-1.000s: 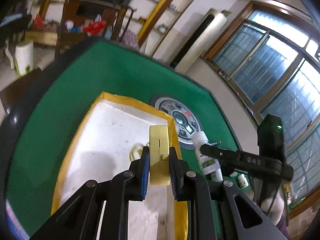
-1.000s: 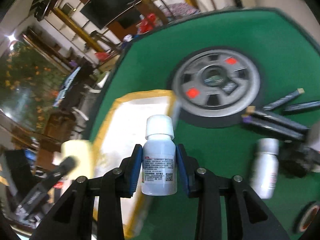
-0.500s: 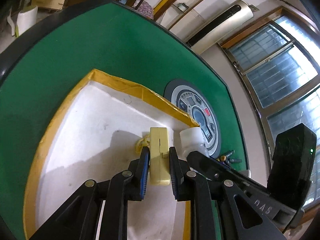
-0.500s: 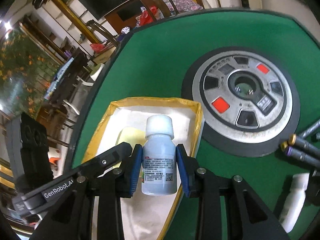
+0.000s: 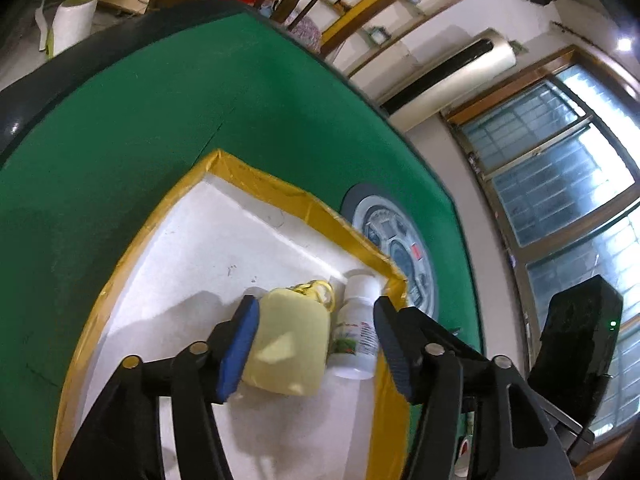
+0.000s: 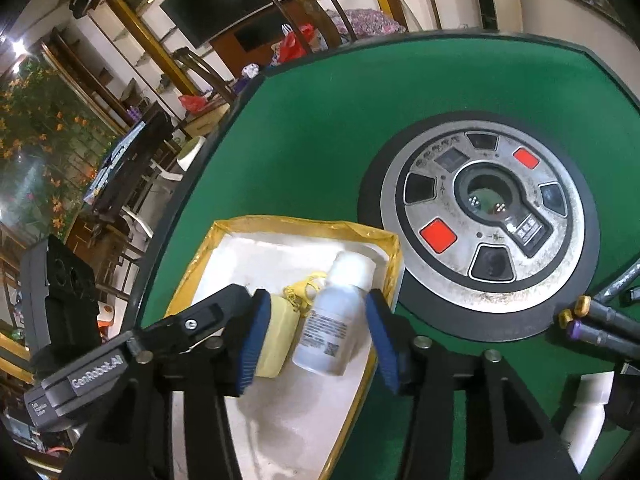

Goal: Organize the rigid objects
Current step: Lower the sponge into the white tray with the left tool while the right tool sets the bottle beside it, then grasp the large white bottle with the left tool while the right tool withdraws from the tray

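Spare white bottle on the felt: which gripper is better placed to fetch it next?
Probably the right gripper: its jaws, just opened, have released their bottle into the tray, and the spare white bottle lies close on its side.

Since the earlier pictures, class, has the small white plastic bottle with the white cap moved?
Yes. The white bottle was upright between the right gripper's pads; the jaws have just been opening, and it now lies in the yellow-rimmed tray near the corner.
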`<action>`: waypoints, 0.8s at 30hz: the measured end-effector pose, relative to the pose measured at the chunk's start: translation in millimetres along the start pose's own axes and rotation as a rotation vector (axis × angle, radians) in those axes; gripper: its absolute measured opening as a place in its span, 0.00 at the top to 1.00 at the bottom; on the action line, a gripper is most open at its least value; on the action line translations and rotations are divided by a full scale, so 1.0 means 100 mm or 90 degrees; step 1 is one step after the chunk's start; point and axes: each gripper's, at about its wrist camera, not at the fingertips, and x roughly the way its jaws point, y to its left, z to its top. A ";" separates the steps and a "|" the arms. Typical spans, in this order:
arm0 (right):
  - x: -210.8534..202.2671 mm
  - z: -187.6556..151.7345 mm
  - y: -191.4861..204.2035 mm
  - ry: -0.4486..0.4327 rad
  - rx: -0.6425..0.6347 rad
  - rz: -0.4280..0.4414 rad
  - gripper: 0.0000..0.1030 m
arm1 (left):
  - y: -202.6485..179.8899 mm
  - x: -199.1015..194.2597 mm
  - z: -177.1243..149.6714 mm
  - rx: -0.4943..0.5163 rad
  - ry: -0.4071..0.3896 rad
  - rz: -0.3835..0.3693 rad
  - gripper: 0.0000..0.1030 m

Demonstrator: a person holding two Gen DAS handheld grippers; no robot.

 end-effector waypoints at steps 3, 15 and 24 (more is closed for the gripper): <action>-0.19 -0.06 -0.01 -0.034 -0.004 -0.003 0.44 | -0.03 -0.10 -0.09 -0.001 -0.029 -0.011 0.28; -0.96 -0.54 -0.40 -0.114 -0.015 -0.027 0.41 | 0.01 -0.01 -0.49 0.035 0.013 0.069 0.26; -1.53 -0.97 -1.12 -0.155 0.070 -0.027 0.36 | -0.05 -0.24 -0.84 0.101 0.031 0.089 0.25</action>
